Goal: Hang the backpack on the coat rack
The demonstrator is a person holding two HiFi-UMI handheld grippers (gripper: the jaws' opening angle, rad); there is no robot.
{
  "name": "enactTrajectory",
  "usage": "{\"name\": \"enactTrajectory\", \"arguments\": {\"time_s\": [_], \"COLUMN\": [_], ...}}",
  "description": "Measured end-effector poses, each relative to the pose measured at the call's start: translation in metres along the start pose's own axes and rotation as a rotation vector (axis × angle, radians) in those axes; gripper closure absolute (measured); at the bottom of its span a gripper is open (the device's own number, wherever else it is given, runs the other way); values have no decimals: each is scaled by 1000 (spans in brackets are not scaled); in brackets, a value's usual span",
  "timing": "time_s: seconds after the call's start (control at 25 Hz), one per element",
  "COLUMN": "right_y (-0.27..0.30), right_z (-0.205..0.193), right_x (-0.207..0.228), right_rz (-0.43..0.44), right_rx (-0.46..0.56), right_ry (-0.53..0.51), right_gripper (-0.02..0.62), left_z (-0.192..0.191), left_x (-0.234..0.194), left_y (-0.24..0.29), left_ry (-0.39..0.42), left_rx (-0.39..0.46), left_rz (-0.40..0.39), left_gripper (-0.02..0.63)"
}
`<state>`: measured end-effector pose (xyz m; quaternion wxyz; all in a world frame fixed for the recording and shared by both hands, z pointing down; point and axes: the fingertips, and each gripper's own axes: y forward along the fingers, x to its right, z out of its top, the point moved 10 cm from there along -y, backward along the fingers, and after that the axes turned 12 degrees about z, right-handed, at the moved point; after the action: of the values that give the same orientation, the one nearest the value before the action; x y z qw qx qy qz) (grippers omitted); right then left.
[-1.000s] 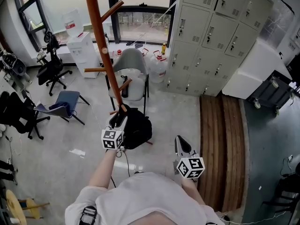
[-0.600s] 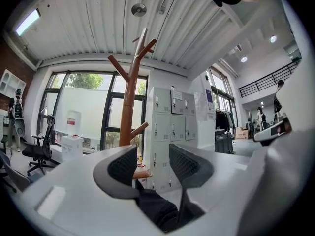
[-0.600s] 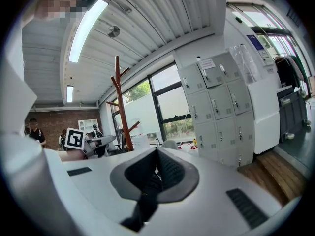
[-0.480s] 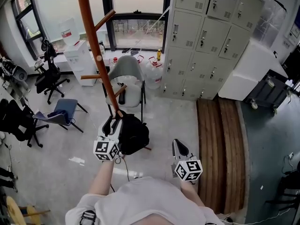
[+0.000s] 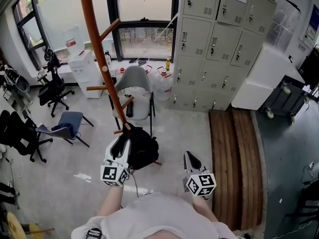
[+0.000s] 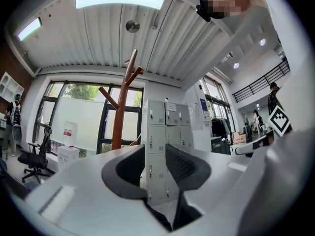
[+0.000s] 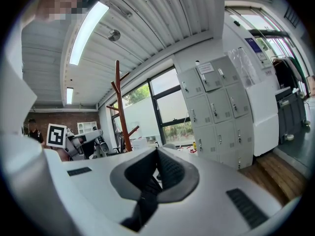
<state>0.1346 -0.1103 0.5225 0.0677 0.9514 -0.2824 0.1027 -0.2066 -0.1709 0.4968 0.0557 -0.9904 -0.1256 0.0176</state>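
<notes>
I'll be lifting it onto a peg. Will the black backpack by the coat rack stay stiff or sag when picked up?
The backpack probably sags: it looks like soft dark fabric slumped in a rounded heap low beside the rack. It seems fairly light, slack rather than stuffed, though its contents can't be seen. Lifted from its top, it may swing.

A bank of grey lockers (image 5: 219, 39) stood against the far wall. Just to their left, clear water jugs (image 5: 162, 81) sat on the floor, with a grey shell chair (image 5: 135, 81) beside those. Further left of the lockers were a large window (image 5: 147, 34), a white water dispenser (image 5: 85, 63), a black office chair (image 5: 52, 81) and a blue chair (image 5: 70, 116). In front of the lockers ran a strip of wooden planks (image 5: 234, 153). To their right stood a white cabinet (image 5: 261, 81) and a dark wheeled cart (image 5: 291, 98).
</notes>
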Motion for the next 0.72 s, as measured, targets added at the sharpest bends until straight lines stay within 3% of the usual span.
{"name": "enactTrajectory", "arguments": {"time_s": [0.28,0.48,0.72], "right_y": [0,-1,-2], "right_z": [5,7,10], "right_x": [-3,-6,-6], "right_rz": [6,-23,-36], "right_rx": [26,33,35], "right_ry": [18,3,-38], "right_gripper": [588,588,588], "left_z": [-2,-10,-11], "left_x": [16,23,27], "left_y": [-16,-20,-22], "left_ry": [-7,-42,29], "left_rx": [-27,-65,-45], "left_rz": [25,16,-19], "left_gripper": [591,595,595]}}
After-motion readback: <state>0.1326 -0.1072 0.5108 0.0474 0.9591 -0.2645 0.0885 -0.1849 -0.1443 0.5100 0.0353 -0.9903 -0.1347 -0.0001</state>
